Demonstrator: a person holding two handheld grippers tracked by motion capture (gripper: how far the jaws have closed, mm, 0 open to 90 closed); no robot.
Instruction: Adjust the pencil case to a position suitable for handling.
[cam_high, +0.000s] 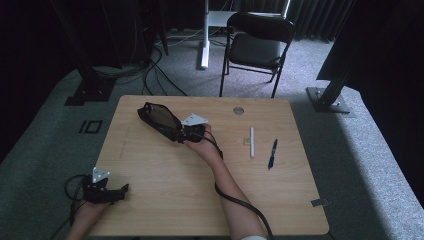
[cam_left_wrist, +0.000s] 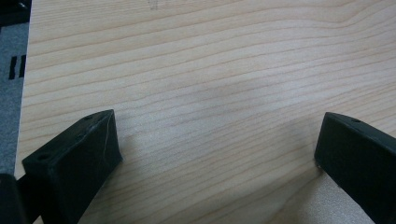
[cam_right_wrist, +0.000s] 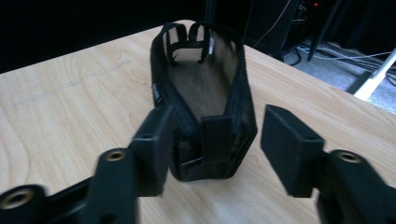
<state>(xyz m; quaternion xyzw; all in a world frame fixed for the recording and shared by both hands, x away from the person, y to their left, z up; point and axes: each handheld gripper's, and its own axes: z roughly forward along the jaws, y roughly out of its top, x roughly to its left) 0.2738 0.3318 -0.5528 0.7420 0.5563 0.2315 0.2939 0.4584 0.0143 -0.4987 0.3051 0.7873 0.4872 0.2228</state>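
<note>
A black mesh pencil pouch (cam_high: 159, 119) lies open on the wooden table (cam_high: 165, 195), left of the middle towards the far side. In the right gripper view the pouch (cam_right_wrist: 205, 79) gapes with its zip undone and its inside bare. My right gripper (cam_high: 186, 134) is at the pouch's near end. Its jaws straddle that end: my right gripper (cam_right_wrist: 219, 140) has one jaw against the pouch's side, while the other stands clear of it. My left gripper (cam_high: 122, 190) rests at the near left corner, and in its own view the left gripper (cam_left_wrist: 217, 140) is open over bare wood.
A white pen (cam_high: 252, 142), a small pale piece (cam_high: 245, 140) and a blue pen (cam_high: 272, 154) lie right of the middle. A round grommet (cam_high: 238, 110) sits near the far edge. A black folding chair (cam_high: 257, 42) stands beyond the table.
</note>
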